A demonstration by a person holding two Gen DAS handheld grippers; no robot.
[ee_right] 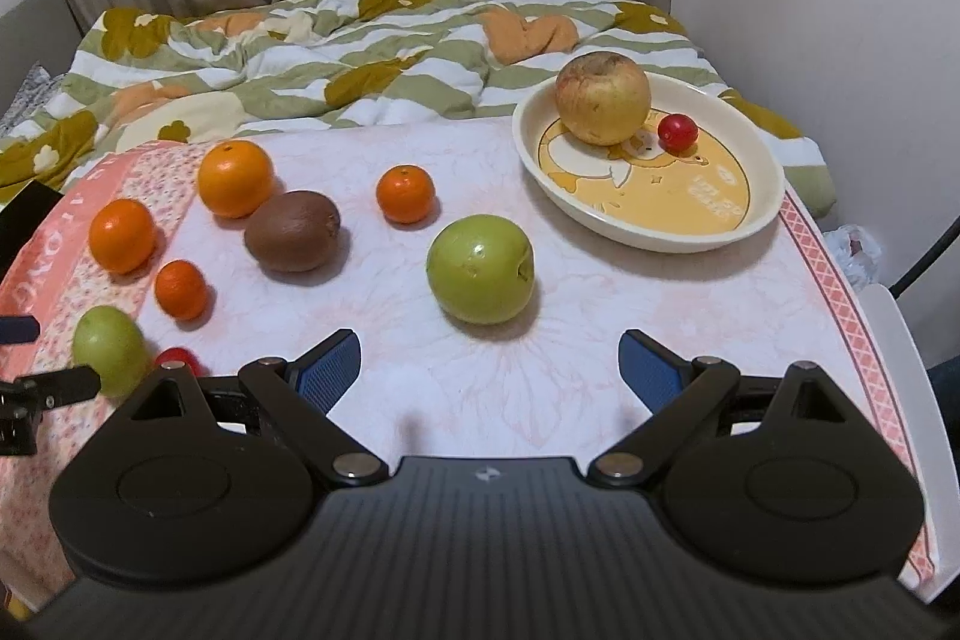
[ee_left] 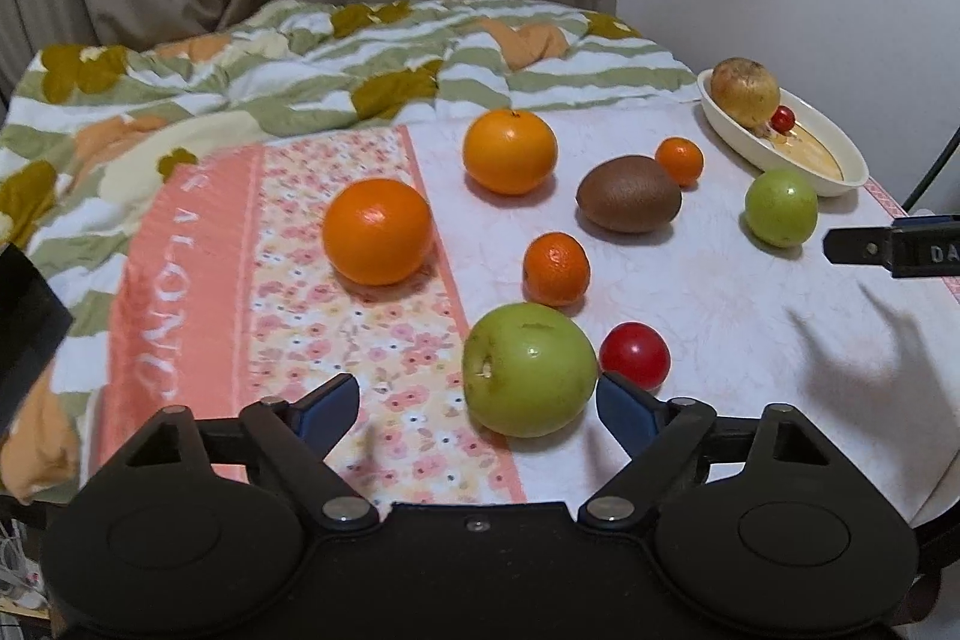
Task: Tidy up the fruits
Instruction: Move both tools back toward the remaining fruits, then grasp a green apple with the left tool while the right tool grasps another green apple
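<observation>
Fruits lie on a pink-and-white cloth. In the left wrist view a green apple [ee_left: 529, 369] sits just ahead of my open left gripper [ee_left: 478, 403], close to its right finger, with a red tomato [ee_left: 635, 355] beside it. Two oranges [ee_left: 377, 231] [ee_left: 509, 151], two mandarins [ee_left: 555, 268] [ee_left: 678, 159], a kiwi [ee_left: 628, 202] and a second green apple [ee_left: 780, 207] lie beyond. In the right wrist view my open right gripper [ee_right: 490, 361] is empty, just short of that second green apple [ee_right: 480, 268]. A cream dish [ee_right: 600, 214] at the back right holds a yellowish apple [ee_right: 602, 98] and a small tomato [ee_right: 677, 132].
A rumpled floral quilt [ee_left: 300, 64] lies behind the cloth, with curtains and a white wall beyond. The cloth's right edge [ee_right: 840, 292] drops off next to a white object. The right gripper's finger shows at the right edge of the left wrist view [ee_left: 888, 247].
</observation>
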